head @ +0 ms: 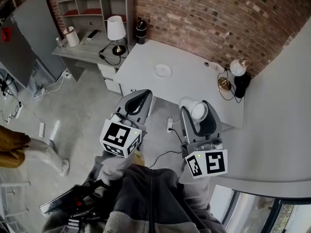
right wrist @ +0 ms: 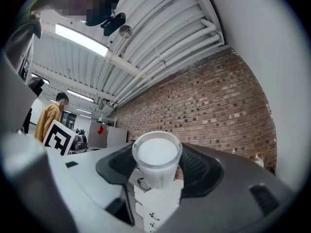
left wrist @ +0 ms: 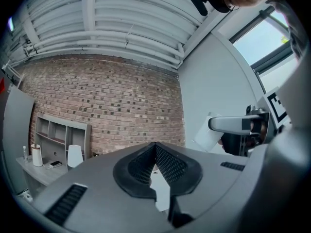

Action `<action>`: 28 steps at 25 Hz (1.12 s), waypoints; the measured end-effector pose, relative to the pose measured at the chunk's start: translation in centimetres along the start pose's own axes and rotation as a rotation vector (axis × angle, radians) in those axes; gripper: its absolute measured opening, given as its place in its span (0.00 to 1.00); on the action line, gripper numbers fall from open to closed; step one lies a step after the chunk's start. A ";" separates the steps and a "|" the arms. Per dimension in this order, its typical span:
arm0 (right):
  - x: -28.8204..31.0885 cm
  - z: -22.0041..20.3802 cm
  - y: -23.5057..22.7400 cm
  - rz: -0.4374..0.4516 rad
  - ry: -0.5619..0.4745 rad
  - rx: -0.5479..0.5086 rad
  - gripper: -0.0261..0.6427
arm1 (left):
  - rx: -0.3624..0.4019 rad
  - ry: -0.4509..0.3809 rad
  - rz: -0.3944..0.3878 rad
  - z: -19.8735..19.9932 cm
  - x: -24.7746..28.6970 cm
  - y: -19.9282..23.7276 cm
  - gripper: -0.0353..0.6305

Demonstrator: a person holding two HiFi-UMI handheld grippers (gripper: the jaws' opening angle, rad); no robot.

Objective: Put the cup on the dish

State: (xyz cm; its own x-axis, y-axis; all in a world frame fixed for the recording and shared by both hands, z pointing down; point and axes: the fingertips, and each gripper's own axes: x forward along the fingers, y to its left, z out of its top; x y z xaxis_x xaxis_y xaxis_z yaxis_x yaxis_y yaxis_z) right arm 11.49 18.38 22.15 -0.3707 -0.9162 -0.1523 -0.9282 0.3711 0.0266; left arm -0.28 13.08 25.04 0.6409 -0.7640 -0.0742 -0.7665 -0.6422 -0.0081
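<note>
We are holding the cup (right wrist: 156,154) clamped in the right gripper (head: 196,112), left gripper (left wrist: 155,147) closed and empty, short of the bare dish (head: 162,71) near the counter's (head: 194,79) left edge.

We stand in a loft-style office, brick wall (head: 204,13), grey desk (head: 189,86), shelf unit (head: 97,4), table lamp (head: 115,30), concrete floor (head: 82,110), ceiling strip lights (right wrist: 82,39).

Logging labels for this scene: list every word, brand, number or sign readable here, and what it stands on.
No readable text anywhere.
Two white marker cubes: black square code patterns, no letters.
Translucent white cup, round white dish: no print visible.
Small red tag on grey panel: too small to read.
</note>
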 end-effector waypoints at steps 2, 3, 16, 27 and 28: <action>2.1 -0.7 -0.7 -0.002 0.009 0.007 0.44 | -0.001 0.008 -0.001 -0.4 1.6 1.7 0.06; 3.3 -1.0 -1.1 -0.004 0.012 0.010 0.44 | -0.002 0.011 -0.001 -0.5 2.6 2.6 0.06; 20.2 -3.9 -5.9 -0.043 0.063 0.042 0.44 | -0.035 0.070 -0.014 -2.1 14.1 15.8 0.06; 27.7 -5.8 -6.4 -0.071 0.121 0.030 0.44 | -0.107 0.096 -0.028 -4.2 18.4 22.9 0.06; 28.1 -6.0 -6.4 -0.074 0.125 0.029 0.44 | -0.116 0.099 -0.029 -4.4 18.7 23.3 0.06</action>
State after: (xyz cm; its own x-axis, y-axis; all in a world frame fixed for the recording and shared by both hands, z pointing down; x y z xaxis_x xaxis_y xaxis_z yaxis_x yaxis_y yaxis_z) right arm 6.84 -10.60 23.60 -0.3037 -0.9524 -0.0283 -0.9526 0.3040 -0.0093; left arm -5.98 -16.42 27.90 0.6682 -0.7436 0.0227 -0.7412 -0.6628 0.1064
